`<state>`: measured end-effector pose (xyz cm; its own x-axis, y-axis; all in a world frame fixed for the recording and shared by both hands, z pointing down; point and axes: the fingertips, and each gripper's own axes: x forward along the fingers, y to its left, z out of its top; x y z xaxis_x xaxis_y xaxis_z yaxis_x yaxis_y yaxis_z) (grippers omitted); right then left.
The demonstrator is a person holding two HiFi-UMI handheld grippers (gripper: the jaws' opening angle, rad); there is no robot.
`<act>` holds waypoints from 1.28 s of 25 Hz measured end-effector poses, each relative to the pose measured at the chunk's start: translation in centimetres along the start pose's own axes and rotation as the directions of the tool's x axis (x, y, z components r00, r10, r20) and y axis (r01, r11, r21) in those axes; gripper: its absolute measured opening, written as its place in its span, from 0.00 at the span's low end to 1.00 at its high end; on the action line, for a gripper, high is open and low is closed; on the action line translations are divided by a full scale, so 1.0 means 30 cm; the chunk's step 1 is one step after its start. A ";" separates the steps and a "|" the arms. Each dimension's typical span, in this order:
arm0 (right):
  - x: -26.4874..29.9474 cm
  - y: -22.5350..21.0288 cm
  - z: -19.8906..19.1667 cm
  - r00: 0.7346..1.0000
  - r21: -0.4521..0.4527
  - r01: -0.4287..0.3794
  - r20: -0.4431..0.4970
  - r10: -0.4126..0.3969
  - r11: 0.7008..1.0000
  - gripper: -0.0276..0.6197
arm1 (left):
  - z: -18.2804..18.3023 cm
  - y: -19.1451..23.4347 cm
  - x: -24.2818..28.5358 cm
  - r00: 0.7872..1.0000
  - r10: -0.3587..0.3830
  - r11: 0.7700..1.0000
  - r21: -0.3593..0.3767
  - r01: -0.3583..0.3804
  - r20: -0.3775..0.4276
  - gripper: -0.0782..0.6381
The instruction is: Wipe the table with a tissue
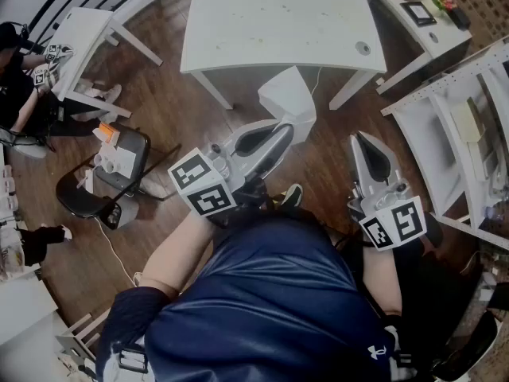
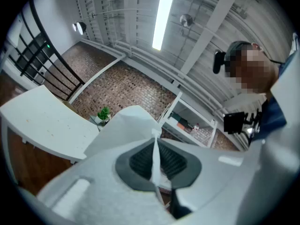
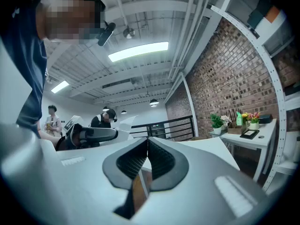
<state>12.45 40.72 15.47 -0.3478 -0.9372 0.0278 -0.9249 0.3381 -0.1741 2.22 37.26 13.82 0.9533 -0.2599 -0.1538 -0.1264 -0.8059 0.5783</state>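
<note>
My left jaws (image 1: 280, 132) are clamped shut on the tissue (image 1: 290, 98). In the left gripper view the white sheet runs as a thin edge between the two dark pads (image 2: 143, 163) and fans out past the tips, up and to the left (image 2: 124, 125). From the head view the tissue stands up from those jaws as a folded white shape over the wooden floor (image 1: 171, 110), just short of the white bench's (image 1: 278, 14) near edge and not touching its top.

My right jaws (image 1: 359, 142) are pressed together with nothing between them. In the right gripper view the ribbed pads (image 3: 159, 161) meet along one line, and the corner of the bench (image 3: 211, 149) shows beyond them. Both grippers are held in front of my body, the left one nearer the bench's middle, the right one off towards its right leg (image 1: 350, 90).

A white shelf rack (image 1: 461, 126) stands to the right, and a black chair (image 1: 103, 177) with small items on its seat stands to the left. Beyond the bench's right end is a side desk (image 1: 417, 22).
</note>
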 end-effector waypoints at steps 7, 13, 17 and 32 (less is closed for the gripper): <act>-0.081 -0.133 0.015 0.999 0.035 -0.042 0.024 0.041 0.998 0.06 | -0.072 -0.072 0.149 1.000 0.000 0.999 0.041 0.001 -0.025 0.12; -0.070 -0.155 0.037 0.993 0.069 -0.117 0.027 0.116 0.991 0.15 | -0.078 -0.106 0.209 1.000 -0.016 0.999 0.052 0.017 -0.022 0.12; -0.037 -0.131 0.040 0.978 0.120 -0.207 0.034 0.204 0.971 0.21 | -0.083 -0.094 0.238 0.999 -0.025 0.999 0.045 0.027 -0.030 0.12; 0.311 -0.104 0.022 0.899 0.388 -0.421 0.056 0.435 0.820 0.45 | 0.076 0.106 0.269 0.946 -0.321 0.942 -0.111 0.315 -0.038 0.12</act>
<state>12.19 30.87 15.63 -0.7063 -0.6999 -0.1059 -0.5520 0.6382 -0.5367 8.90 31.40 12.59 0.9531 0.0332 -0.3008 0.2120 -0.7825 0.5854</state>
